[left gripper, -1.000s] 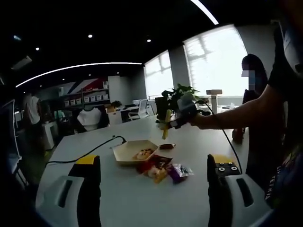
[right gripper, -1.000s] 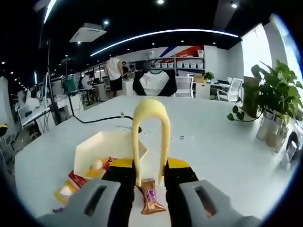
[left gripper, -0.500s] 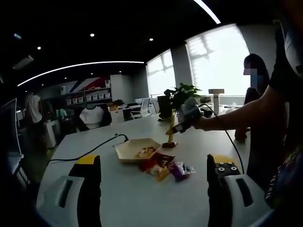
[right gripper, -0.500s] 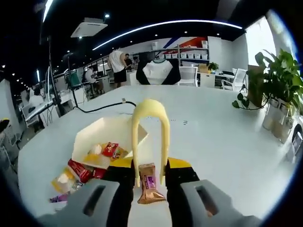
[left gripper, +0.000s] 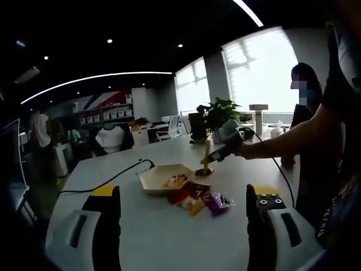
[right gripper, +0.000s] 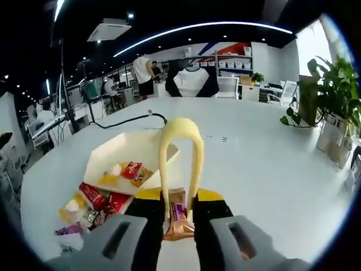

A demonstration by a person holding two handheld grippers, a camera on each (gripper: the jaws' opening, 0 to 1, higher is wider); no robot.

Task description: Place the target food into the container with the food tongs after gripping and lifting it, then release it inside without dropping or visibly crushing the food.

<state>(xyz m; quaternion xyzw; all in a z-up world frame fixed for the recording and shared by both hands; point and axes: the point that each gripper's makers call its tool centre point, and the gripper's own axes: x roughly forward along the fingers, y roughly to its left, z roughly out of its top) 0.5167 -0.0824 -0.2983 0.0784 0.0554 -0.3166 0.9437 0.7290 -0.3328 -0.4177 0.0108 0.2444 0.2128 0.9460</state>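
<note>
on the white table (right gripper: 271, 169), seen from the right gripper view, a loose heap of snack packets (right gripper: 90, 206) lies at the left, red, yellow and purple wrappers touching one another, just beside the near edge of a shallow cream container (right gripper: 110, 155) that already holds a few small packets. right of the heap, the right gripper (right gripper: 177, 212) rises from the bottom with its jaws drawn close on the two arms of yellow food tongs (right gripper: 180, 152), whose looped end stands up toward the far table. the tongs are narrow, their tips either side of a copper-brown snack bar (right gripper: 177, 217) with a purple label; whether they pinch it or it just lies on the table under them cannot be told. a black cable (right gripper: 127, 121) runs across the table behind the container, and a potted plant (right gripper: 333, 96) stands at the far right. from the left gripper view, the left gripper (left gripper: 183, 226) has its jaws wide apart with nothing between them, well short of the container (left gripper: 163, 178) and the packets (left gripper: 197, 200), while a person's hand (left gripper: 245, 148) holds the right gripper (left gripper: 217, 152) and tongs (left gripper: 207, 152) down over the bar beside the container.
</note>
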